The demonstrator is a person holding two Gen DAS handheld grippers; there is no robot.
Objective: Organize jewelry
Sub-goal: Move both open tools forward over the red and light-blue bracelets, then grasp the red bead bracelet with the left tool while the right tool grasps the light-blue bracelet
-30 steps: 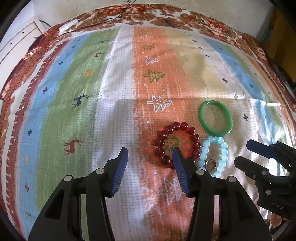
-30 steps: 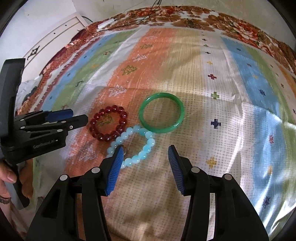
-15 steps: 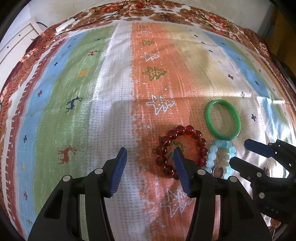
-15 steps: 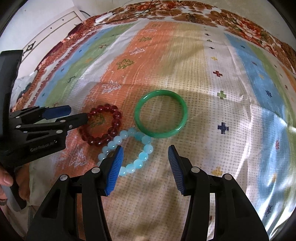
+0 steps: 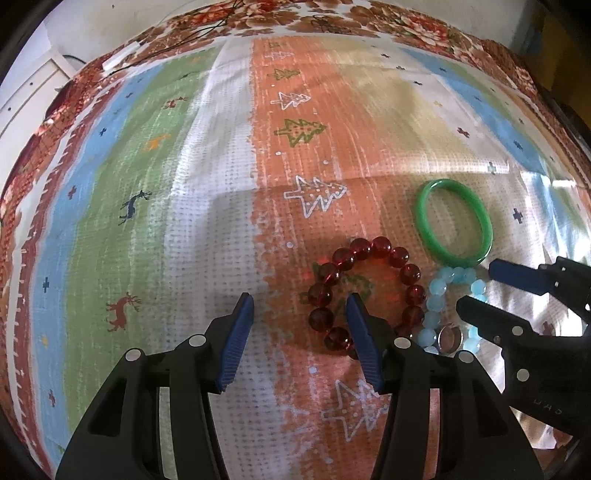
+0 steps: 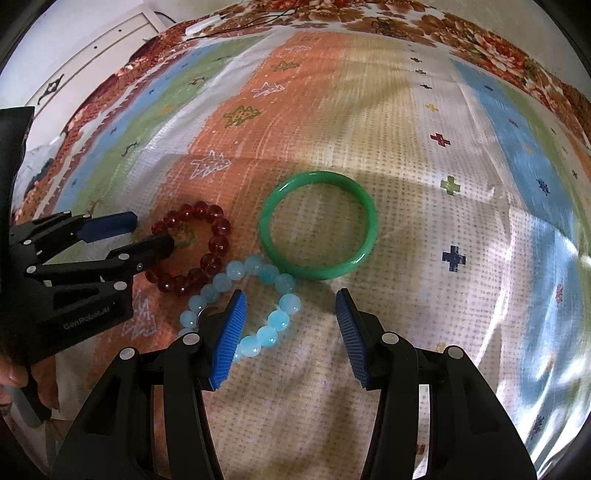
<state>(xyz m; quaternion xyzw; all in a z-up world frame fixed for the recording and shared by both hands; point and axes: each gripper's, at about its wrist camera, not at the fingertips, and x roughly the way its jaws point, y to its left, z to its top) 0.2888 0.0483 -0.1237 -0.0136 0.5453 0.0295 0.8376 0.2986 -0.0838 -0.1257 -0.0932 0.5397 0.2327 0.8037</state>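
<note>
Three bracelets lie close together on a striped cloth. A red bead bracelet (image 5: 405, 276) (image 6: 218, 238) lies left of a light blue bead bracelet (image 5: 436, 301) (image 6: 273, 319), and a green bangle (image 5: 428, 229) (image 6: 364, 242) lies beyond them. A small silver ring (image 5: 447, 334) (image 6: 204, 313) lies inside the blue bracelet. My left gripper (image 5: 299, 326) (image 6: 147, 234) is open, its right finger over the red bracelet's near edge. My right gripper (image 6: 290, 325) (image 5: 480, 286) is open, low over the blue bracelet, its left finger inside the loop.
The striped cloth (image 5: 207, 206) (image 6: 424, 129) with tree and deer patterns covers a bed with a floral border (image 5: 388, 26). A white cabinet (image 6: 92, 55) stands at the far left. A thin cable (image 5: 177, 48) lies on the far edge.
Both grippers have moved forward and lower towards the bracelets. The left finger now overlaps the red bracelet; the right gripper's left finger now sits inside the blue bracelet. The bracelets have not moved.
</note>
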